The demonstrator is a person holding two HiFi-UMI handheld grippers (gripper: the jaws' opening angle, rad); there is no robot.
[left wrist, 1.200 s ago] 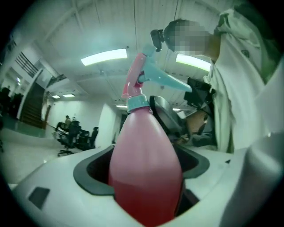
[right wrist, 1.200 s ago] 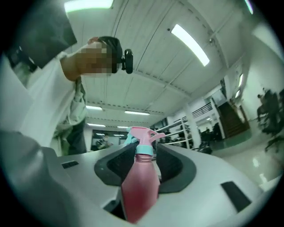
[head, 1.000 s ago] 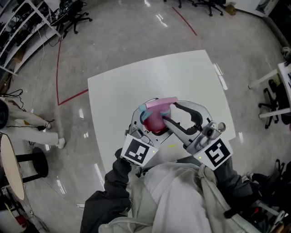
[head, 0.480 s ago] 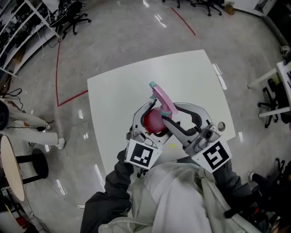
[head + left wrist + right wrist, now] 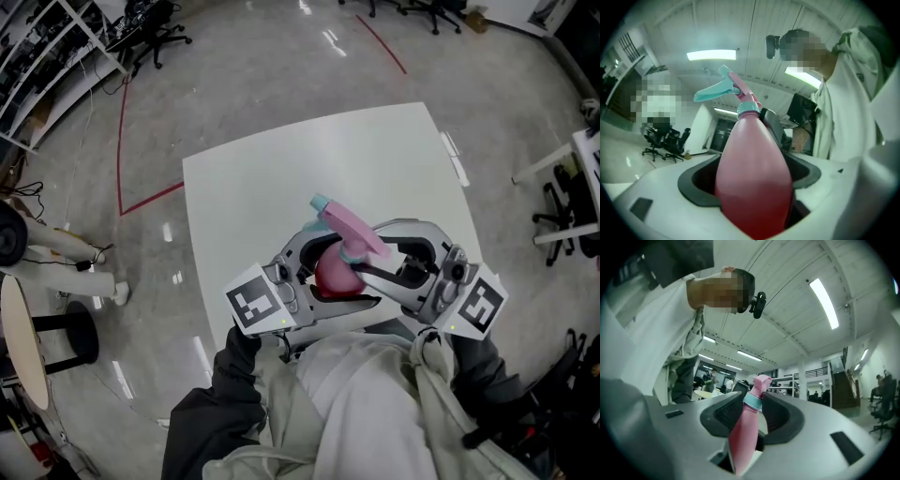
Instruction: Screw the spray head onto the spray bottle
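A pink spray bottle [image 5: 330,274] is held up over the white table [image 5: 244,187], close to the person's chest. Its pink spray head [image 5: 349,225] with teal trigger sits on the neck, nozzle toward the far left. My left gripper [image 5: 336,277] is shut on the bottle's body [image 5: 752,173], which fills its view, with the spray head [image 5: 733,89] above. My right gripper [image 5: 362,251] comes in from the right; its jaws have just been closing and now pinch the teal collar [image 5: 753,401] below the spray head [image 5: 761,383].
A red line [image 5: 120,141] runs across the grey floor beyond the table. Office chairs [image 5: 155,37] stand at the far left, a round stool [image 5: 19,347] at the near left, and another white table [image 5: 586,159] at the right edge.
The bottle has been turned, so the spray head swung from lying across to pointing away to the far left. Both gripper bodies spread outward, the left one leftward and the right one rightward.
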